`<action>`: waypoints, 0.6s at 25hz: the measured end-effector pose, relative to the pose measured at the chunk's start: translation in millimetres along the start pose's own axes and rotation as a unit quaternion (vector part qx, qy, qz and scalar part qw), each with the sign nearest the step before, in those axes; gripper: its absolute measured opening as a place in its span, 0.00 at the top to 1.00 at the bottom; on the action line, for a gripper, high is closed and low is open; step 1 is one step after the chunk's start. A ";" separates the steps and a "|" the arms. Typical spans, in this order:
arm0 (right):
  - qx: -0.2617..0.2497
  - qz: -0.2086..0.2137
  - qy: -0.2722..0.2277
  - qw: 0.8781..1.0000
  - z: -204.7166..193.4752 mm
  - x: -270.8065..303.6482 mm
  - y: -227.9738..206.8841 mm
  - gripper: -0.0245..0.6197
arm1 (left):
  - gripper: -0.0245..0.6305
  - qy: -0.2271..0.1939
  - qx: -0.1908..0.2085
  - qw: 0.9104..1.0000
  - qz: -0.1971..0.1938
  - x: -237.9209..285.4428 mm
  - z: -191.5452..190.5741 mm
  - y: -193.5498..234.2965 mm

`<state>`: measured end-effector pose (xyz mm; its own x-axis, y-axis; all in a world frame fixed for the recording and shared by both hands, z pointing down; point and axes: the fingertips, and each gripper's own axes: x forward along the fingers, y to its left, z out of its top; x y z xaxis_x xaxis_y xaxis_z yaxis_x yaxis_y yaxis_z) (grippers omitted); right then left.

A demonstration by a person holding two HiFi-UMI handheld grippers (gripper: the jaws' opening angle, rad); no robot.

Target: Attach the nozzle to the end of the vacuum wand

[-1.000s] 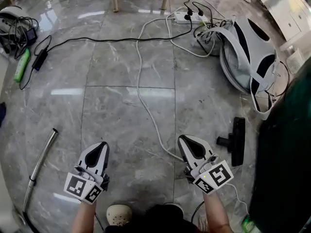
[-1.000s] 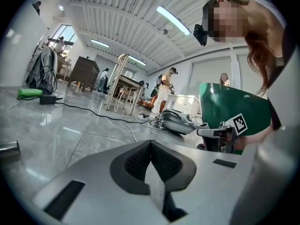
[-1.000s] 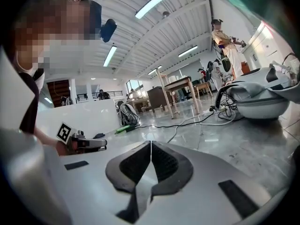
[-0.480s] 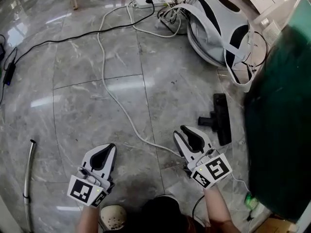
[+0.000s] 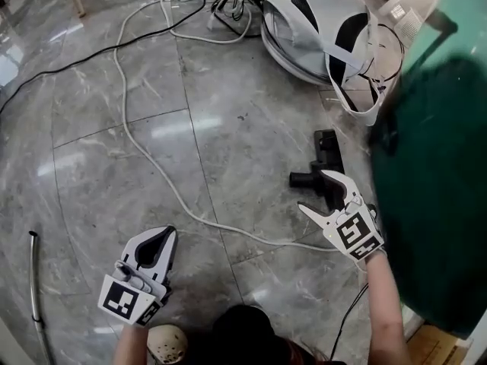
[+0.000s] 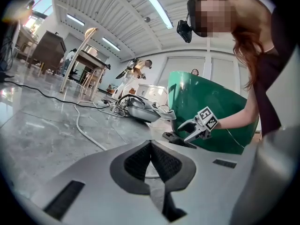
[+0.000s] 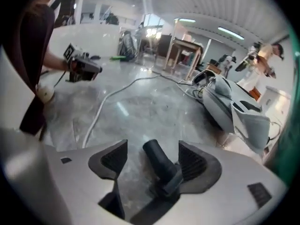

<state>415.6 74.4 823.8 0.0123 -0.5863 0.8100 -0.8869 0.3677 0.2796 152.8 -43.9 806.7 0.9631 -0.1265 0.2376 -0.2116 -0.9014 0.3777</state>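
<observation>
The right gripper point(image 5: 313, 191) is opening its jaws wide around the neck of the black nozzle point(image 5: 327, 152), not yet pressing it, near the floor's point(image 5: 228, 128) right edge; the left gripper point(image 5: 156, 239) is closed, empty; the wand point(image 5: 32, 280) lies at the left edge

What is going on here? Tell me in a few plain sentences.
A person holds a gripper in each hand. The right gripper hangs over the black vacuum nozzle on the floor, its fingers opening around the nozzle's neck without gripping it. The left gripper is shut and empty. The metal wand lies untouched at the left.
</observation>
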 end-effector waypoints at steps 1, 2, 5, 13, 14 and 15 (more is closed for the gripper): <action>-0.042 0.001 0.026 0.999 -8.2 4.8 -2.6 0.46 | 0.95 0.003 0.000 1.000 0.004 -1.0 -1.2 1.6; -0.085 -0.001 0.048 0.995 -15.4 9.6 -3.9 0.46 | 0.95 0.006 -0.001 1.000 0.008 -2.7 -2.4 3.4; -0.186 0.003 0.098 0.978 -33.8 26.3 -4.9 0.46 | 0.95 0.009 -0.005 1.000 0.012 -7.6 -4.2 6.6; -0.317 0.032 0.203 0.926 -66.6 53.1 -4.1 0.46 | 0.95 0.016 -0.002 0.999 0.031 -19.4 -3.1 14.7; -0.315 0.039 0.210 0.925 -68.1 54.9 -4.0 0.47 | 0.95 0.015 -0.001 0.999 0.032 -19.5 -3.0 15.3; -0.313 0.047 0.216 0.924 -69.0 56.2 -2.8 0.47 | 0.95 0.015 -0.001 0.999 0.033 -19.6 -3.2 15.4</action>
<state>450.7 90.1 904.1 0.2518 -0.2385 0.9379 -0.4536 0.8270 0.3321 130.1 -54.0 810.7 0.9414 -0.1737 0.2890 -0.2754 -0.8905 0.3620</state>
